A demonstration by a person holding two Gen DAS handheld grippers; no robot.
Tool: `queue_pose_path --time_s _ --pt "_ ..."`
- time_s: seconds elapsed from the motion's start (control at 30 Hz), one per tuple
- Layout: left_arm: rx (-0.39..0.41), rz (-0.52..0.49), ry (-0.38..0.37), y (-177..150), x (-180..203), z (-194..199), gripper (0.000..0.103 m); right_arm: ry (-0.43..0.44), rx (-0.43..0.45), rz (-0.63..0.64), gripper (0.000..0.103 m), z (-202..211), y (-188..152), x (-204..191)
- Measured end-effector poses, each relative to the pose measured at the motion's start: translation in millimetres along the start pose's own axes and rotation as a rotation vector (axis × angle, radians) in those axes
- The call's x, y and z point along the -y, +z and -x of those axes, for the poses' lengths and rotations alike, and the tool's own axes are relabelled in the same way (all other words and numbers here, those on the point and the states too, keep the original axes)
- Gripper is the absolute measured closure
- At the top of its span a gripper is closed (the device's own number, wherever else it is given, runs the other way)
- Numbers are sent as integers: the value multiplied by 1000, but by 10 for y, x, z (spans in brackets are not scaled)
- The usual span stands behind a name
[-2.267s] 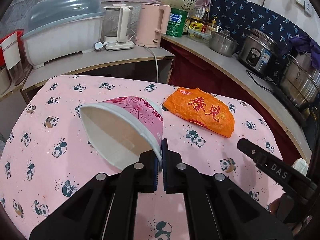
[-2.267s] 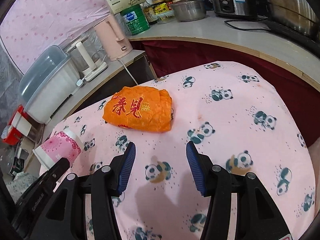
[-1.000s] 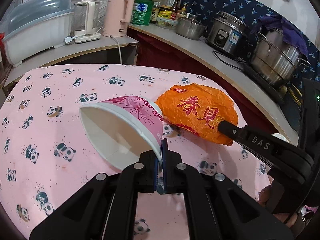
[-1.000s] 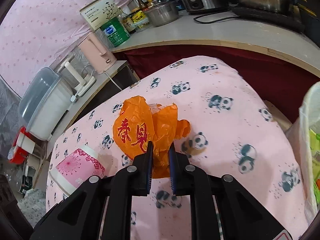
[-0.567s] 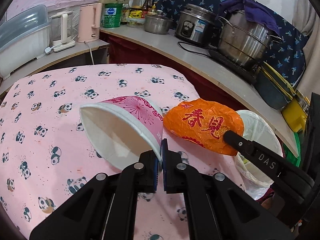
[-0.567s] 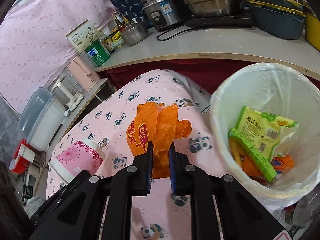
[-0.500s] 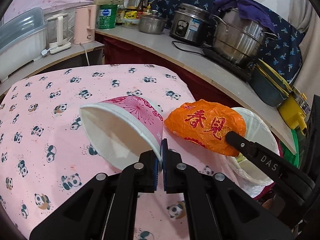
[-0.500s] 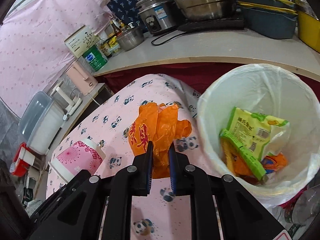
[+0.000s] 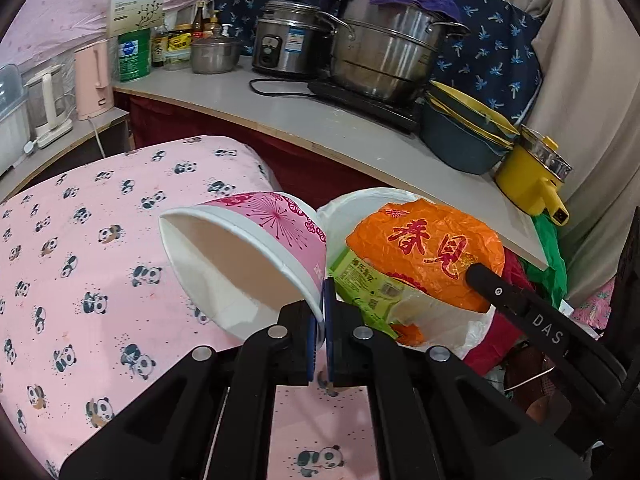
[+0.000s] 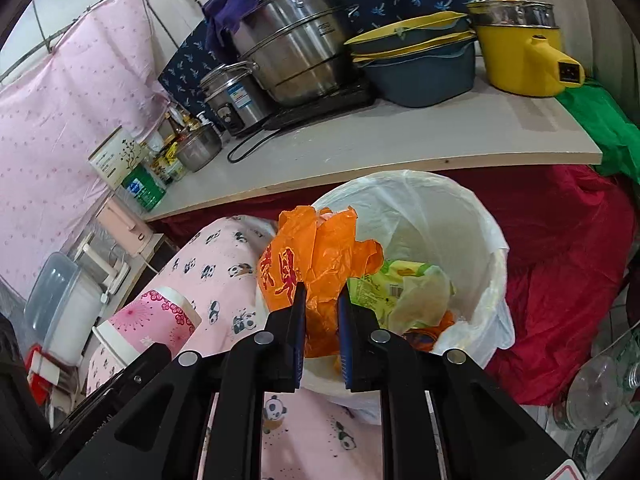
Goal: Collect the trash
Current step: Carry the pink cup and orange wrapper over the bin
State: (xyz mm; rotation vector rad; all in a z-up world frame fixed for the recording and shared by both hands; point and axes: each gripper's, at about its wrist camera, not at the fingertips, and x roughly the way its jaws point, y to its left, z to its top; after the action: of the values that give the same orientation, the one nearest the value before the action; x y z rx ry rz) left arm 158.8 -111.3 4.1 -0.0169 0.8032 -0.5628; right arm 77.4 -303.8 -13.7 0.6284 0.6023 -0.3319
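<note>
Your right gripper [image 10: 321, 300] pinches a crumpled orange plastic bag [image 10: 316, 256], holding it above the near rim of the white-lined trash bin [image 10: 494, 240], which already holds green wrappers. Your left gripper [image 9: 319, 298] has its jaws pressed tight on the rim of a pink paper cup [image 9: 244, 256], tilted on its side just left of the bin, above the edge of the panda tablecloth [image 9: 80, 248].

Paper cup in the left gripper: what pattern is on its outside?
Pink with darker pink starburst flowers, white rim: paper cup, clearest in the left wrist view.
</note>
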Motion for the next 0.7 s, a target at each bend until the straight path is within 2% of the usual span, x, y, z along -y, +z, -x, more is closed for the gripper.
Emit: queue_pose_path --time_s 0.23,0.7 --pt "-22 -55 -94 37 345 -101 100 -52 54 -62 89 162 65 361" --pt "-83 -141 -181 77 849 -501 99 -95 68 -121 89 161 107 709"
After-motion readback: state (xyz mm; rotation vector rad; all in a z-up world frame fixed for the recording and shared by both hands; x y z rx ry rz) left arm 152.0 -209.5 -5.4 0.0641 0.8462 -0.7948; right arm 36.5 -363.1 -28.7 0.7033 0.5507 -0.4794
